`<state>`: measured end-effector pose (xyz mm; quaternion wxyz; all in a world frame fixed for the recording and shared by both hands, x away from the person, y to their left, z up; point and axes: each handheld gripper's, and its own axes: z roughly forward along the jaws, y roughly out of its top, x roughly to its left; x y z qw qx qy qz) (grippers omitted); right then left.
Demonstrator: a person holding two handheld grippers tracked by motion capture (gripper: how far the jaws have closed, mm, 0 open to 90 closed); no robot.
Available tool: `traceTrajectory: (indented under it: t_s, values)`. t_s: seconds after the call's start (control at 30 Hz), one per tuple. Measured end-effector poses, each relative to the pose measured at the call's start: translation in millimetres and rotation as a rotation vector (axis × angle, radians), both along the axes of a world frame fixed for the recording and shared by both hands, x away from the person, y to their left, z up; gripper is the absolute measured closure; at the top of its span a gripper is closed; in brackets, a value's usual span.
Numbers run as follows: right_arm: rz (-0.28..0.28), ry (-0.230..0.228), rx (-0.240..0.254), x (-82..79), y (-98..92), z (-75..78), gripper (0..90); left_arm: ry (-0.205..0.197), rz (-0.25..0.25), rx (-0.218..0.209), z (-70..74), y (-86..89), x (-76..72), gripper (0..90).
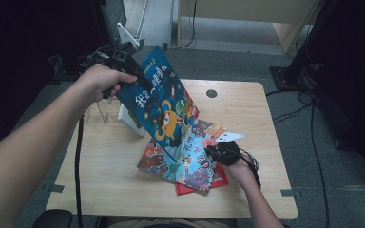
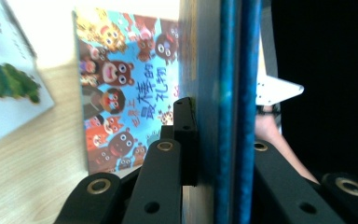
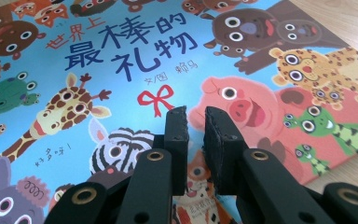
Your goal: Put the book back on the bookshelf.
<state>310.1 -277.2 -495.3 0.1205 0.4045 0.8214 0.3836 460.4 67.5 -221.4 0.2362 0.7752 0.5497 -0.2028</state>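
Left tongs (image 1: 140, 76) pinch the dark blue book (image 1: 164, 107) near a top corner, its edge clamped between the pads (image 2: 186, 140), and hold it tilted above the table (image 1: 100, 175). Right tongs (image 3: 196, 123), nearly pressed together with nothing between them, rest on the animal book (image 3: 121, 70) lying flat atop a red book (image 1: 190, 189). Judging by its straight edge, the lifted book is a stiff, thin hardcover with a glossy, probably slippery jacket; a corner pinch lets it swing, so a grip deeper along the spine side would steady it. A white book (image 1: 129, 118) stands behind.
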Motion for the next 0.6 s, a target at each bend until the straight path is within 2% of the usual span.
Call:
traceTrajectory:
  t_s: [0.07,0.3,0.4,0.6]
  values:
    - [0.007,-0.001,-0.002,0.8,1.1,0.0,79.5,-0.005,0.033,-0.003,5.9,9.2,3.6,83.6]
    - [0.016,-0.004,-0.002,1.8,3.9,-0.2,79.5,-0.018,0.093,-0.021,20.0,33.1,11.1,83.5]
    - [0.017,-0.002,-0.001,1.7,4.2,-0.2,79.5,-0.020,0.118,-0.045,23.9,42.2,12.8,83.5]
    - [0.015,-0.007,-0.001,1.3,4.4,-0.5,79.5,-0.013,0.137,-0.100,26.4,59.3,14.8,83.4]
